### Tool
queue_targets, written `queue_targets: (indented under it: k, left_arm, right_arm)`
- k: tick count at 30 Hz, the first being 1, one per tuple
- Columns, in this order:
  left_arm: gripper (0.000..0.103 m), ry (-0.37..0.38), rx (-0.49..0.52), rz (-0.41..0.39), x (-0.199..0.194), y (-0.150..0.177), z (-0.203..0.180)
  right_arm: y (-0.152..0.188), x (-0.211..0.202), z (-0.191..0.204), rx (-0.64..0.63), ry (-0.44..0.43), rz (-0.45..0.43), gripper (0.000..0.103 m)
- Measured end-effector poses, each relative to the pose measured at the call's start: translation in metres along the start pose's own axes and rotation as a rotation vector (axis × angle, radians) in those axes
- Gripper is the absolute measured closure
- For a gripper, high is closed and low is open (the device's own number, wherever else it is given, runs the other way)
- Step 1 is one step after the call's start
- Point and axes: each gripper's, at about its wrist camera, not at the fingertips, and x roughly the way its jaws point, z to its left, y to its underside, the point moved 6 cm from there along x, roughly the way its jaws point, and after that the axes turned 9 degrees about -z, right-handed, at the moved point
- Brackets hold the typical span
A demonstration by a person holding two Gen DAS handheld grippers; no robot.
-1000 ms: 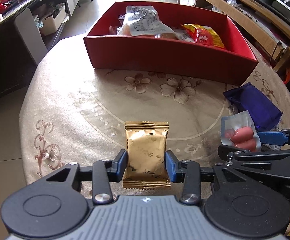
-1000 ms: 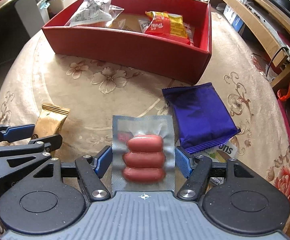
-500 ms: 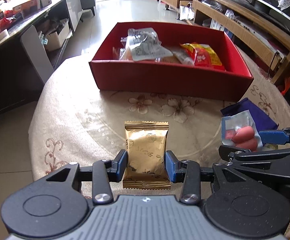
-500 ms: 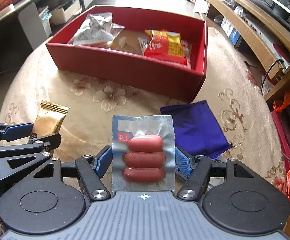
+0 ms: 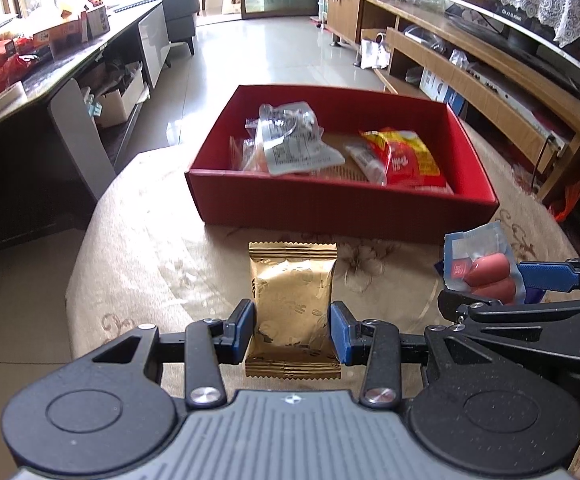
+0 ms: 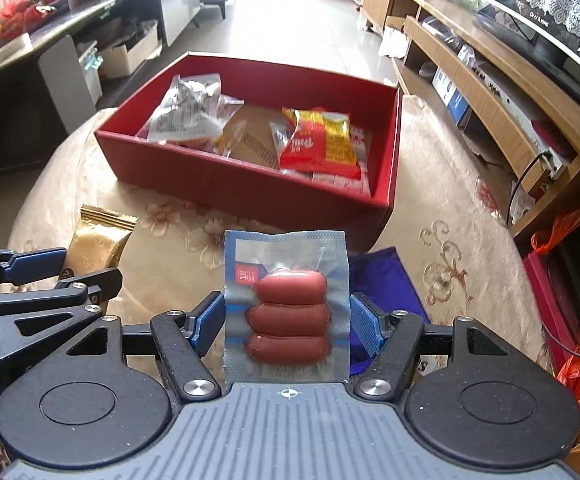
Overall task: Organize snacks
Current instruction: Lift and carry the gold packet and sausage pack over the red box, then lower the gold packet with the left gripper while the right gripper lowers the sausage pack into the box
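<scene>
My left gripper (image 5: 293, 330) is shut on a gold snack packet (image 5: 293, 300) and holds it above the table. My right gripper (image 6: 286, 326) is shut on a sausage pack (image 6: 285, 308) with three red sausages, also lifted. Each gripper shows at the edge of the other's view: the sausage pack (image 5: 480, 268) at right, the gold packet (image 6: 97, 236) at left. A red box (image 5: 342, 208) stands ahead on the table and holds several snack packs, among them a clear bag (image 5: 294, 142) and a red-yellow bag (image 6: 322, 142).
A purple packet (image 6: 386, 284) lies on the floral tablecloth (image 5: 157, 240) under my right gripper. The round table's edge drops off at left. A wooden TV bench (image 5: 490, 76) runs along the right, a dark counter (image 5: 29, 76) along the left.
Both grippers have risen with their packs and the view now looks down into the red box from higher up. The purple packet stayed on the table.
</scene>
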Motion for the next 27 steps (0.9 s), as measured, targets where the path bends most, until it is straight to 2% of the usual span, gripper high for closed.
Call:
queue_targets:
  k: [27]
  left_arm:
    - [0.067,-0.017,-0.002,-0.102,0.018,-0.079,-0.011]
  right_arm:
    - [-0.069,0.009,-0.027,0.077,0.054,-0.114,0.029]
